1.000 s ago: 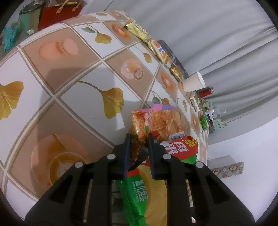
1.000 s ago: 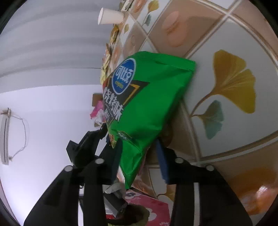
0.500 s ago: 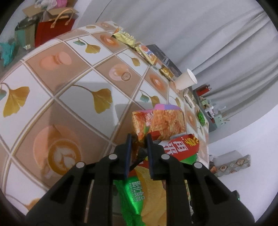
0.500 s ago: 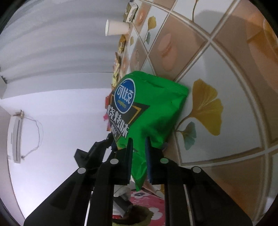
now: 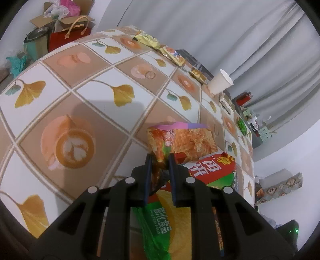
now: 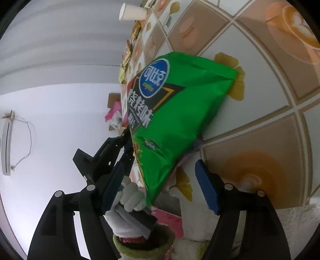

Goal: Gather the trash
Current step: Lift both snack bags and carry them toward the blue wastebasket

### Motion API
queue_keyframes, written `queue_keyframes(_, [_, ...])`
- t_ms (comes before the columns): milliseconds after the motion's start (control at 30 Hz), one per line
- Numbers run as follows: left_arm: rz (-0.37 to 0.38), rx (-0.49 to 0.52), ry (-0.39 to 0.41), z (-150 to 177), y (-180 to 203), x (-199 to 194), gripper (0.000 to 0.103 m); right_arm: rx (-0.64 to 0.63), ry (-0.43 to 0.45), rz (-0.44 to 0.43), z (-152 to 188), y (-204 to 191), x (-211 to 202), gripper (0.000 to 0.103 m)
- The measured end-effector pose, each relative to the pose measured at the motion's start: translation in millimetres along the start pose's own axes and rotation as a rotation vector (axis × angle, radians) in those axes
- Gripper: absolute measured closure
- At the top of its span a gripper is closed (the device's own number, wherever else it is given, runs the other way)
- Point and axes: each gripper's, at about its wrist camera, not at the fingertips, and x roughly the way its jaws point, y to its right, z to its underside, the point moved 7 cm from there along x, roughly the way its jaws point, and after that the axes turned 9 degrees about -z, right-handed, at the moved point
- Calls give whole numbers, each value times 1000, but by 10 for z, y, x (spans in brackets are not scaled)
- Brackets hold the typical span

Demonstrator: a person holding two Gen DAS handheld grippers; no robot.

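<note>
Green chip bag (image 6: 180, 112) between just-opened right gripper (image 6: 160, 184), left gripper (image 5: 159, 160) clamping orange packet (image 5: 180, 140), gloved hand (image 6: 128, 200) visible only right view

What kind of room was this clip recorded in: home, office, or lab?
Probably a lived-in home room. A table under a tile-print cloth with ginkgo leaves and coffee cups stands by grey curtains; a red paper gift bag and an open cardboard box sit behind it.

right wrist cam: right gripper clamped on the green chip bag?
No: the right gripper has just opened, and its blue pads stand clear of the green chip bag, which hangs between them.
</note>
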Motion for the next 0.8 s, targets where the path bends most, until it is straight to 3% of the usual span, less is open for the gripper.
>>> queue_keyframes(67, [-4,6,0,40,2,-21,88,-3,25,-1,-122,-21,80,32])
queue_keyframes(333, [-9,27,0,126,20,-34,89,-59,223,56,-491,71,-254,32])
queue_keyframes(567, [-5,51,-6,170,114,-19,89,-30,220,-85,-614,46,-199,35])
queue_keyframes(800, [-16,65,-1,199,173,-21,89,-7,200,-120,-536,123,-158,55])
